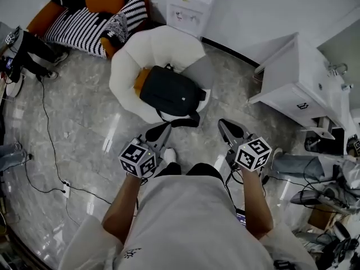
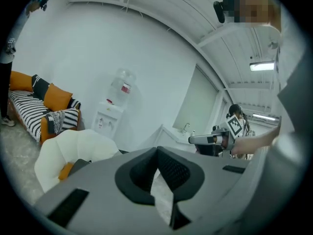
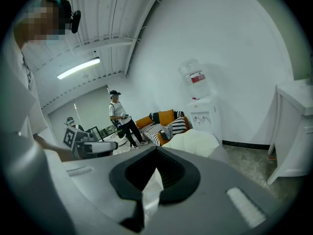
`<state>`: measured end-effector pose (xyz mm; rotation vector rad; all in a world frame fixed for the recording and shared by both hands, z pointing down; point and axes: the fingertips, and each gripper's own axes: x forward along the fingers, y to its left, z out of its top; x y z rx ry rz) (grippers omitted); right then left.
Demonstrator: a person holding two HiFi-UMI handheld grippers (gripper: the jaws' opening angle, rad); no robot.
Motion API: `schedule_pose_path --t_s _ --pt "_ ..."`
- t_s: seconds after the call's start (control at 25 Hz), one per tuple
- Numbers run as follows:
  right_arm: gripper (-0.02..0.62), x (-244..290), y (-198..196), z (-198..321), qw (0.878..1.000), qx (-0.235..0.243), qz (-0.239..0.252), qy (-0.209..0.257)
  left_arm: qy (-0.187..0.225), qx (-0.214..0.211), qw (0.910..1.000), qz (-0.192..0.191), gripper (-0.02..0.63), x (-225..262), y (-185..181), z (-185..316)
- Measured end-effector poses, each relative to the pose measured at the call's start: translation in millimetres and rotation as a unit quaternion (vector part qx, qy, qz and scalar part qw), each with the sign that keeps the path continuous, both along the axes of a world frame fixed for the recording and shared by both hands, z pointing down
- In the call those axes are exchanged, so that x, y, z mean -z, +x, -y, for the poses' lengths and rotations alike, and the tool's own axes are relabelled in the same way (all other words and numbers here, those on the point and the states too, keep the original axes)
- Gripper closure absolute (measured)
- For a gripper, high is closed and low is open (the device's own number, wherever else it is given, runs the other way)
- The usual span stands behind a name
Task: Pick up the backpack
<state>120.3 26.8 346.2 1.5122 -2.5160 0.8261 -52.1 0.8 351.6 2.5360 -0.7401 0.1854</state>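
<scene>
Lying on chair: backpack, strap over front edge | floor before it

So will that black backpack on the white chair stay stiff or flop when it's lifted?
Probably floppy: the backpack looks like soft fabric, and its strap droops loosely over the white chair's edge. It lies fairly flat, so it is likely not stuffed or heavy.

Your views are bright, evenly lit.
Ceiling tube glows upper left; floor glares; fisheye bends your edges.
</scene>
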Motion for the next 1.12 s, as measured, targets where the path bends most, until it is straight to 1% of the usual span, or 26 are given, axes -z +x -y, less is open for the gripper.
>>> schedule_pose_path --t_s 0.2,0.4,0.68,0.84,0.96,1.12 --pt "0.592 -0.6 -1.6 8.2 1.000 -0.004 -0.020 -0.001 -0.008 -0.018 0.9998 -0.004 0.611 -5.5 4.2 10.1" --pt "0.594 -2.4 3.6 21.3 1.000 -0.008 -0.014 -0.007 -0.050 -0.032 0.9982 -0.006 0.611 -21.3 13.6 12.2" --pt "0.593 -28.5 21.6 49.0 1.000 0.012 -0.023 -0.017 -0.052 -0.047 0.9974 0.017 0.611 -34.7 38.5 19.0" --pt "0.594 -47.7 32.1 72.9 0.999 0.028 -0.017 -0.020 -0.058 -0.031 0.9974 0.029 0.611 -55.8 50.4 31.1" --pt "0.594 -70.0 40.3 89.0 0.998 0.047 -0.017 -0.028 -0.076 -0.012 0.9964 0.037 0.611 -80.8 60.8 35.7" --pt "0.594 -107.1 46.4 106.4 0.994 0.087 -0.034 -0.050 -0.104 0.002 0.9931 0.054 0.609 -112.0 77.8 36.4"
